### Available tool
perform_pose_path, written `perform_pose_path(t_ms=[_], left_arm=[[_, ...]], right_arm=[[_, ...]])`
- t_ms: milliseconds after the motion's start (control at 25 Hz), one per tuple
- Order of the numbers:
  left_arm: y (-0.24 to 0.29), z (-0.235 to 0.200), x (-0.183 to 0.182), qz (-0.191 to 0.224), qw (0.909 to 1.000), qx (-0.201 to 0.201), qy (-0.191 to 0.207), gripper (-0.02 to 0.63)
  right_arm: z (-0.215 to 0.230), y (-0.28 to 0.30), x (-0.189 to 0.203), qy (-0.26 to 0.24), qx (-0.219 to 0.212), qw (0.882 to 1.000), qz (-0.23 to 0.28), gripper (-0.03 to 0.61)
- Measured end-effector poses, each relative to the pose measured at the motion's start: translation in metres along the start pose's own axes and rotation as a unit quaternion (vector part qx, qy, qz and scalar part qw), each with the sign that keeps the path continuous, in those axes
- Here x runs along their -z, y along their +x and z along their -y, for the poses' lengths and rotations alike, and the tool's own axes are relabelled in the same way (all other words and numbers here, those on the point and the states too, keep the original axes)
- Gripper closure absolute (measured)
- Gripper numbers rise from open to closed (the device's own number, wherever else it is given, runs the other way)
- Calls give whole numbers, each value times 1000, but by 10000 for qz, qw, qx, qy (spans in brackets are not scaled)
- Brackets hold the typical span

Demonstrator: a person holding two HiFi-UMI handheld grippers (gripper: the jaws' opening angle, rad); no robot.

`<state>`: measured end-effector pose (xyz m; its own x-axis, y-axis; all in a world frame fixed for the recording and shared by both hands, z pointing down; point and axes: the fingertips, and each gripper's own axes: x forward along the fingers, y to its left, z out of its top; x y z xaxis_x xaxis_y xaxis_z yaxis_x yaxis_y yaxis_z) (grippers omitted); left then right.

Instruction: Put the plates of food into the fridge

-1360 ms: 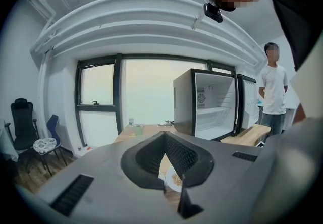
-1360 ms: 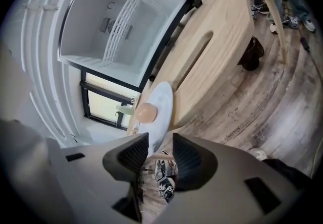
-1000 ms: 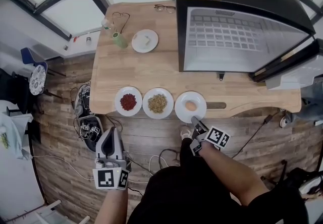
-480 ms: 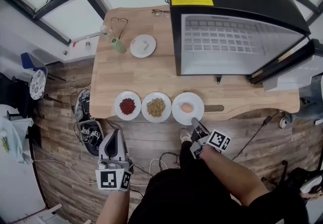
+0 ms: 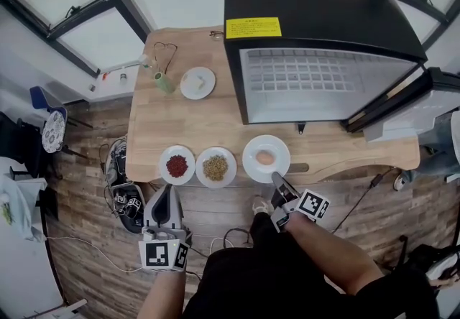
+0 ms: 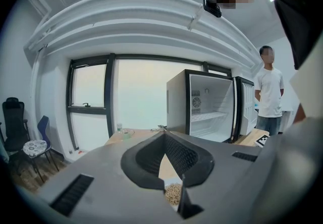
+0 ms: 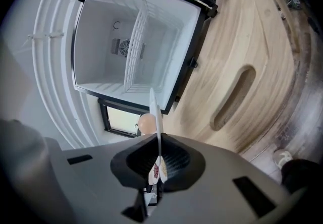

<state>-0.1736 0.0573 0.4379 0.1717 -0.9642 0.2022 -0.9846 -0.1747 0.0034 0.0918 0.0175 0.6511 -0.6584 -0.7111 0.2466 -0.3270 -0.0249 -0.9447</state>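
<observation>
Three white plates stand in a row at the table's near edge: red food (image 5: 176, 165), brown grains (image 5: 215, 167) and an egg (image 5: 265, 157). My right gripper (image 5: 277, 179) is shut on the near rim of the egg plate (image 7: 154, 109). In the right gripper view that rim runs edge-on between the jaws, the egg (image 7: 148, 123) sits just beyond them, and the open fridge (image 7: 136, 51) lies ahead. My left gripper (image 5: 164, 204) hangs below the table edge, shut and holding nothing. The left gripper (image 6: 165, 142) points at the grain plate (image 6: 173, 193).
The black fridge (image 5: 316, 80) stands on the table's right, door swung open to the right. At the back left are a small plate (image 5: 198, 83), a green cup (image 5: 164, 82) and glasses (image 5: 164, 52). A person in white (image 6: 270, 97) stands beside the fridge. Cables lie on the floor (image 5: 115, 195).
The right jaws have closed on the egg plate's rim. The head view has shifted, so the table sits lower in the picture. The left gripper has hardly moved.
</observation>
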Motion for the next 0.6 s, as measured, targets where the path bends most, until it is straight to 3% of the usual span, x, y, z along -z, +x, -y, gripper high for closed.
perform_pose_path(t_ms=[600], left_arm=[[63,24,-30,214,9994,236,136,609]], right_arm=[[-62,-11,-62,-111,-560,9983,112,546]])
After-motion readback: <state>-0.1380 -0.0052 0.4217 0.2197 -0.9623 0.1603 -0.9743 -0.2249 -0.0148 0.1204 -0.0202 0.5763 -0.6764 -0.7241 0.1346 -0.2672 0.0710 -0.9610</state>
